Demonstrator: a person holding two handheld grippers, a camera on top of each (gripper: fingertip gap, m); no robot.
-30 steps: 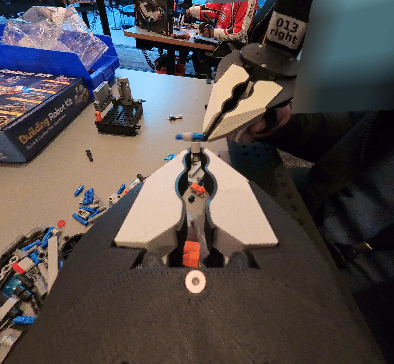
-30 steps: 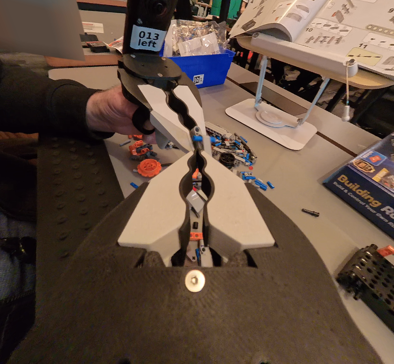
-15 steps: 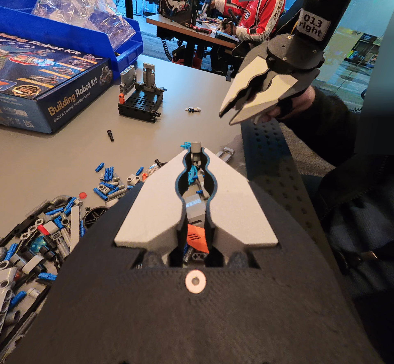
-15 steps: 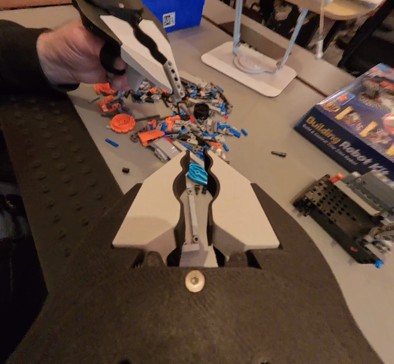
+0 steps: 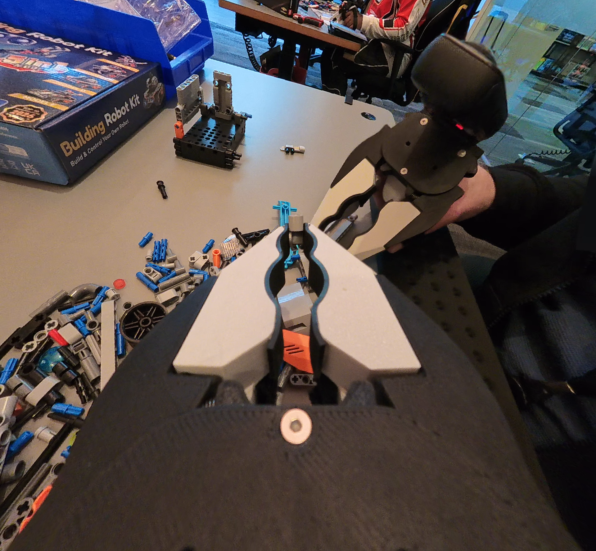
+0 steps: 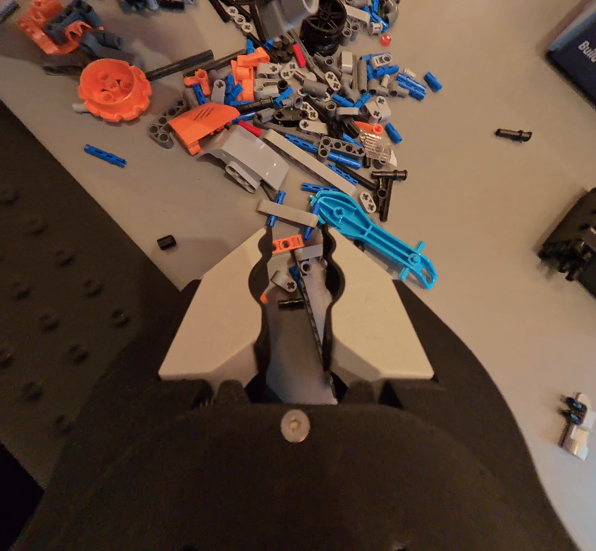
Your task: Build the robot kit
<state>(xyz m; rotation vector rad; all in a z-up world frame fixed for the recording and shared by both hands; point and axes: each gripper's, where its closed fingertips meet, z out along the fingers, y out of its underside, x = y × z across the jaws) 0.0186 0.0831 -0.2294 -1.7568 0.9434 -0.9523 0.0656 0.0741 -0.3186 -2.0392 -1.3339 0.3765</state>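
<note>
The grey piece [image 5: 295, 222] is sitting mid-frame, pinched only at the very tips of the closed left gripper [image 5: 296, 229] above the loose bricks [image 5: 167, 272], and I'd say so slight a hold is risking a slip, while the right gripper [image 6: 294, 232] is hovering part-open and empty beside the blue tool [image 6: 374, 237].

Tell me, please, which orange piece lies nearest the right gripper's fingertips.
The small orange holed connector, seen between the tips of the right gripper; the orange toothed wheel and orange curved panel lie farther off.
</note>
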